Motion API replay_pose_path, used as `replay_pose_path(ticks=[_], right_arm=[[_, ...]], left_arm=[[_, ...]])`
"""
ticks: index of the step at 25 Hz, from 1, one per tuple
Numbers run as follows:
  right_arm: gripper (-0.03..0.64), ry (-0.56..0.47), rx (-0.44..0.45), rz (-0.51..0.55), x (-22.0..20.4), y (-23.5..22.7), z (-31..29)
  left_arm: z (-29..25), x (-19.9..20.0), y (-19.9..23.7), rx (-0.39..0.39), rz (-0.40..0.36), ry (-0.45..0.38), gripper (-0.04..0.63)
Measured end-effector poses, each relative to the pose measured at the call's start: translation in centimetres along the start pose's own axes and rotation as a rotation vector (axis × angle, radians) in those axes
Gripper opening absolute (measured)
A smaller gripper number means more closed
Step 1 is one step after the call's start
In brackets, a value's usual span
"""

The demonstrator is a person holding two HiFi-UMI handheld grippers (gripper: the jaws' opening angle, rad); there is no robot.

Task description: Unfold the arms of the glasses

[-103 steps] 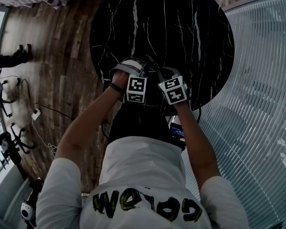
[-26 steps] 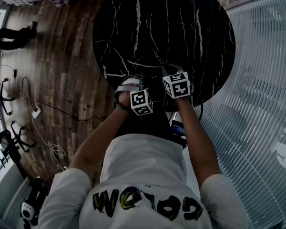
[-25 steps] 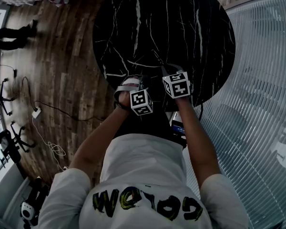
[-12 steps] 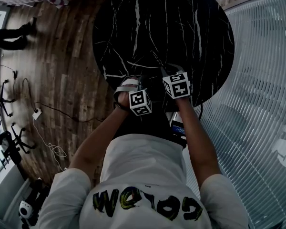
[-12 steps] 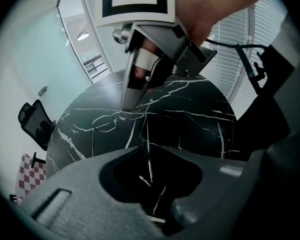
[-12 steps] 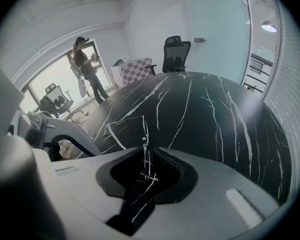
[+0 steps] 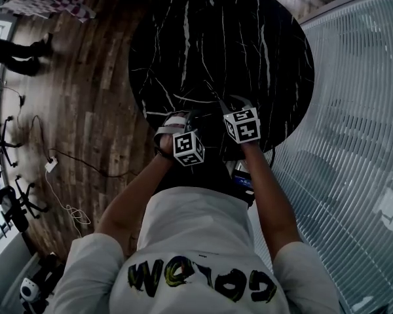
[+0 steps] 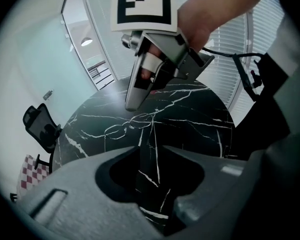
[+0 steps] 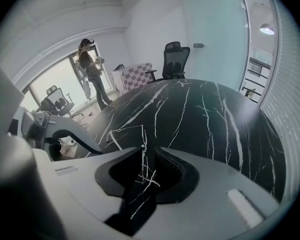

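Looking like an office meeting space. Showing a black swivel chair [image 9: 174, 59] drawn up to a big round black marble table [image 7: 236, 44], plus more wheeled chairs [image 9: 55, 96] parked by a wide window [image 9: 45, 84]. Closing the room in with frosted glass partitions [image 9: 215, 34] and a fluted white wall [image 7: 360, 110], and catching a round ceiling light [image 9: 266, 29] beyond the glass. Trailing cables [image 7: 65, 201] and a power strip [image 7: 50, 165] across wood-plank flooring [image 7: 92, 77]. Hosting another person [image 9: 91, 69] standing near the window.

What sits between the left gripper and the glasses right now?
Only bare black marble table, per the left gripper view. The jaws of the left gripper, just opened, hold nothing; the glasses lie ahead.
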State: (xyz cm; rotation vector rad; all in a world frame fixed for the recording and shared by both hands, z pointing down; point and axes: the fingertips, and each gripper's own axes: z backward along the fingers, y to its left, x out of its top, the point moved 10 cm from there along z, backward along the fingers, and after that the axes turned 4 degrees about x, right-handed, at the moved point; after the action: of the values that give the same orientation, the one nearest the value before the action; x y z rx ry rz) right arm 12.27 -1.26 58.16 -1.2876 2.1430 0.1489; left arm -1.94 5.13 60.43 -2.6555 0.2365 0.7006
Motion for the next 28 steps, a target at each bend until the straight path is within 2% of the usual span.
replay_pose_path(ticks=[10,21,28], right_arm=[[0.061,-0.122,-0.034,0.048,2.1,0.8,6.8],[0.026,-0.354,-0.040,0.028,4.6,4.7,17.2],[0.017,-0.500,-0.004,0.032,6.5,7.4,22.5]], left_arm=[[5.2,2.2,2.8,0.058,0.161,-0.109,0.107],[14.5,7.0,6.2,0.114,0.380,-0.323,0.087],[19.7,10.2,8.0,0.133,0.478,-0.479,0.049]])
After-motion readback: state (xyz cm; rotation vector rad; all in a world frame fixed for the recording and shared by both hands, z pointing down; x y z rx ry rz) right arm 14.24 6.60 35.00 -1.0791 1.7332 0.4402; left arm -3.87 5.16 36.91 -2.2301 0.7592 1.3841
